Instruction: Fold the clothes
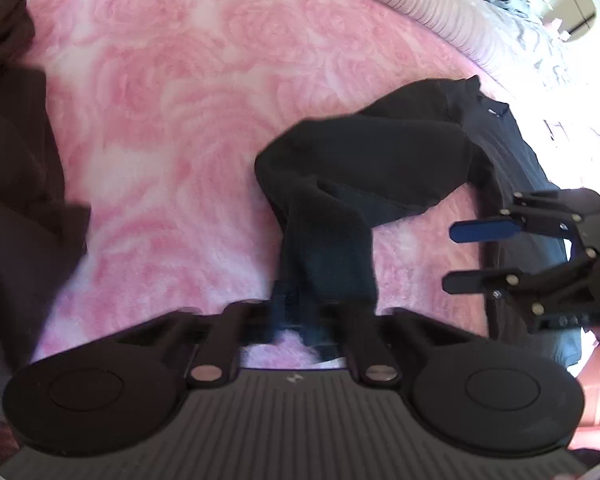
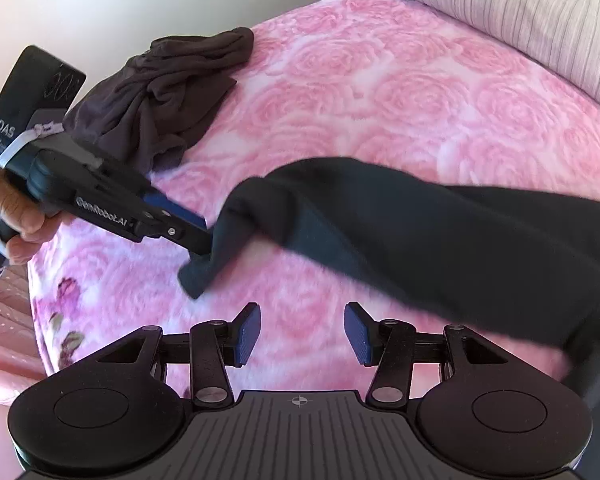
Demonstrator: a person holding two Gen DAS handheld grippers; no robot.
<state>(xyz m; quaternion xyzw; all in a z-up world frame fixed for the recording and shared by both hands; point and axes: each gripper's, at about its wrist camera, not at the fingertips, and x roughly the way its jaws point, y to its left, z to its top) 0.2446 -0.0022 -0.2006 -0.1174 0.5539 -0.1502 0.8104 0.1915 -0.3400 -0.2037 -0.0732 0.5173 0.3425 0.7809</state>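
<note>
Item: black long-sleeved garment [image 2: 440, 236], knit, spread over the middle of the pink rose-pattern blanket [image 2: 380, 92] toward its near edge; one sleeve drawn out across the blanket, cuff end lifted.

Holding: left gripper [image 2: 204, 242] clamped on the sleeve cuff, fingers pressed together with cloth between. Right gripper [image 2: 302, 334] beside the body of the garment, blue pads [image 2: 248, 334] standing apart, nothing between them.

Also present: dark brown garment [image 2: 172, 92], crumpled, at the far left corner of the blanket; striped pillow [image 2: 500, 12] along the far edge.

Handling, as judged: light, soft, wholly limp; sags and drapes between hold points, no stiffness to carry a fold unaided. Not fragile. Fleecy blanket likely to drag at the cloth, so lift rather than slide.

Grip points, as judged: cuff, shoulder seam, hem corners; pinch at edges, not mid-panel, to avoid bunching several layers.
</note>
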